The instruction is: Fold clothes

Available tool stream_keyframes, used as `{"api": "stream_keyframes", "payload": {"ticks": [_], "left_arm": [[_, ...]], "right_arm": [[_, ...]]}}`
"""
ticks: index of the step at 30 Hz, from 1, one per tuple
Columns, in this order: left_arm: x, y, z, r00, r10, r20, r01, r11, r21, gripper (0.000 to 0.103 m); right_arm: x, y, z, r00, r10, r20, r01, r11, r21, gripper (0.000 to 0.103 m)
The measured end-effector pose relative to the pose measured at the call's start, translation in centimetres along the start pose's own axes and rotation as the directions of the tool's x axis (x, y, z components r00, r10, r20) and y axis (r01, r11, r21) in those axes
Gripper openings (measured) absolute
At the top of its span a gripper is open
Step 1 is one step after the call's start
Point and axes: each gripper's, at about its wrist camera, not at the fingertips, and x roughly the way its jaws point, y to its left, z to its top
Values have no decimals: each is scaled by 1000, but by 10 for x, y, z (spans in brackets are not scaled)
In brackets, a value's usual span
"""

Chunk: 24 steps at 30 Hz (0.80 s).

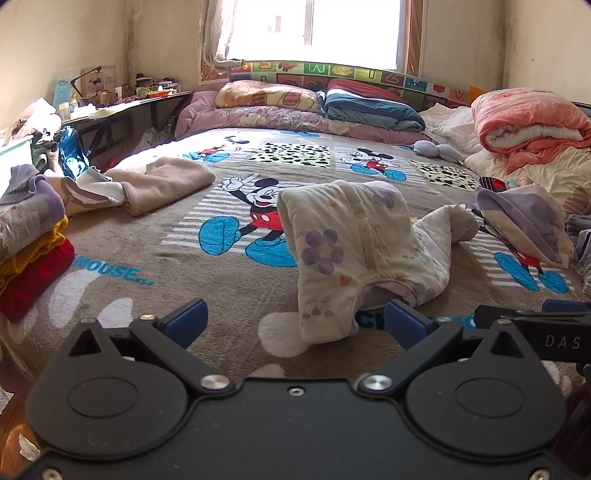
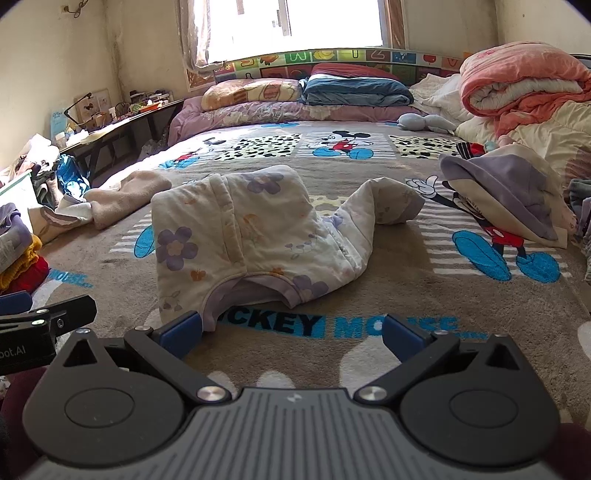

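Clothing lies scattered over a grey-brown plush bedspread printed with cartoon mice [image 1: 229,280]. Near its front edge sits a cream quilted garment with purple flowers [image 1: 347,251], humped up in a loose heap with its lilac-trimmed neck opening facing the cameras and one sleeve trailing off to the right. In the left wrist view the left gripper [image 1: 295,325] hangs just short of this garment, its blue-padded jaws spread wide with nothing between them; the garment's lower corner shows in the gap but neither pad touches it. In the right wrist view the right gripper [image 2: 291,334] is likewise spread wide and empty, above the printed lettering on the bedspread, its left pad just beside the garment's collar edge; whether they touch cannot be told. Each gripper shows at the edge of the other's view, so the two are side by side.

A stack of folded clothes in grey, mustard and red [image 1: 29,251] rests at the left edge of the bed. Beyond it lies a beige fleece garment [image 1: 162,184], unfolded. To the right sits a crumpled lilac and cream garment [image 2: 506,192]. At the far end, under a bright window [image 1: 317,29], are pillows and a rolled pink quilt [image 1: 528,125].
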Motion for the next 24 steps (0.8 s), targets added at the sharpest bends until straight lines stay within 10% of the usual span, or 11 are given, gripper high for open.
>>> {"api": "stream_keyframes", "payload": {"ticks": [24], "left_arm": [[2,5,-5,1000,-9,-26,9,1000,-17,103]], "right_arm": [[-3,2,-2,1000,-3,-10,4,1000,8,103]]}}
